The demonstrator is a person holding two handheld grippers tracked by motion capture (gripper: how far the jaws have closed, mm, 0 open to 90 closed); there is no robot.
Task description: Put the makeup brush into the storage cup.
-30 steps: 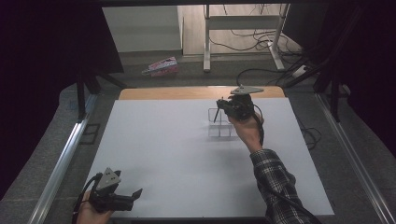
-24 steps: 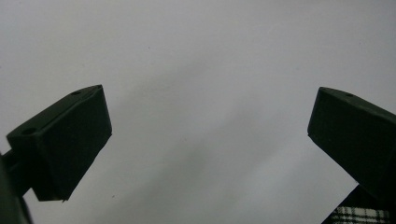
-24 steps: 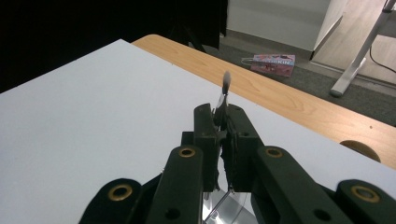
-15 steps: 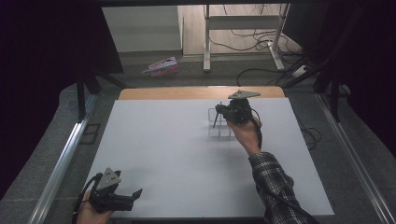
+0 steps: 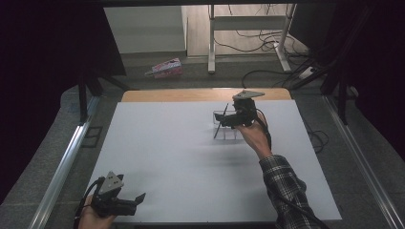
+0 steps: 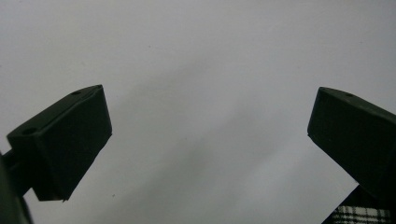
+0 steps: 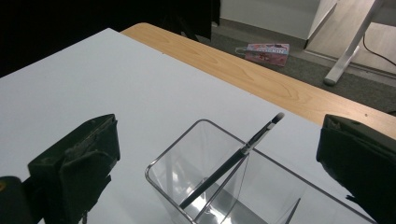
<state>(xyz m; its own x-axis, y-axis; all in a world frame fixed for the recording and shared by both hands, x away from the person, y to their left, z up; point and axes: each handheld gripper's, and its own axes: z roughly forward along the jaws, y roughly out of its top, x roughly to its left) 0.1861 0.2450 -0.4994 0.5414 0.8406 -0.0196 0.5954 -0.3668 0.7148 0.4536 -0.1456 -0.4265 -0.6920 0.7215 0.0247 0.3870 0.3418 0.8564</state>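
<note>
Near the far edge of the surface, the right tool [image 5: 224, 120], jaws just opened, hovers over a light, stiff, slippery pen [image 7: 232, 161] leaning in the fragile clear organizer [image 7: 173, 186], best gripped mid-shaft.

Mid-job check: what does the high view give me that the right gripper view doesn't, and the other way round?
High view adds: the left claw, open at the near table edge, and the plaid sleeve behind the right claw. Right gripper view adds: the clear container with its dividers close up; the right claw's jaws have just been opening and stand wide of the pen, untouched. Both share: pen leaning in the container, white table, pink packet on the floor.
</note>
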